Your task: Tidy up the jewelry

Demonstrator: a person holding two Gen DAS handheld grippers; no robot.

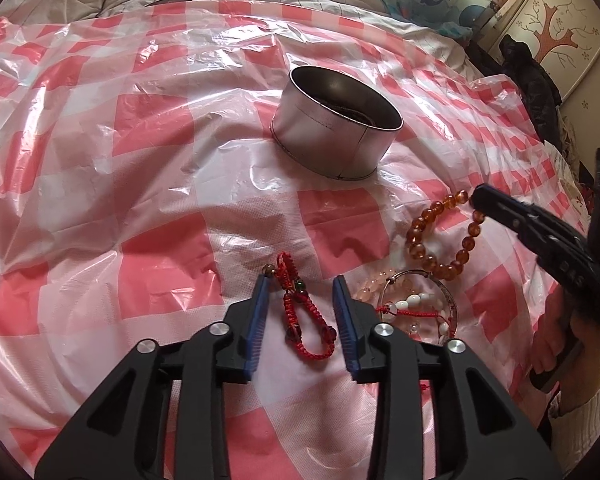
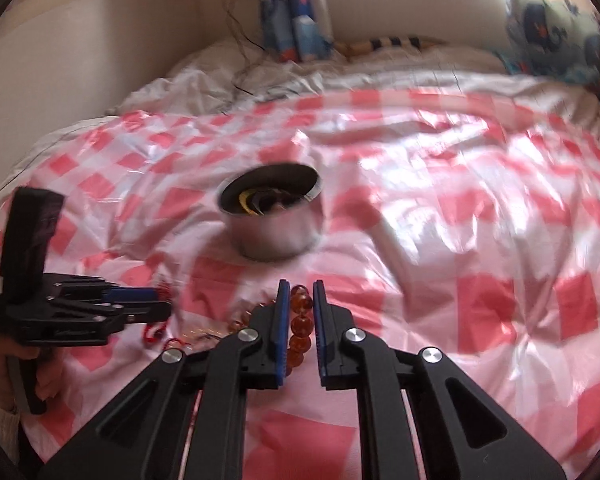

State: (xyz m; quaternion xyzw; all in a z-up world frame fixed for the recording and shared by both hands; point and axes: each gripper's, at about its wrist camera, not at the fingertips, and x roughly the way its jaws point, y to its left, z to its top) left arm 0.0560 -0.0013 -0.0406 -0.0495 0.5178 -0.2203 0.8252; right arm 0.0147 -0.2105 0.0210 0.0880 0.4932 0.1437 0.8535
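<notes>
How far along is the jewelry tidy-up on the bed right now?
Partly done: the metal tin already holds a few dark and yellow items. In hand: the right claw is clamped on the amber bead bracelet. Left: the red cord bracelet between the open left claw, plus the white-bead pile.

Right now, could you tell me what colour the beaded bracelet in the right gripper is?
Amber-orange bracelet, clearest in the left wrist view.
</notes>
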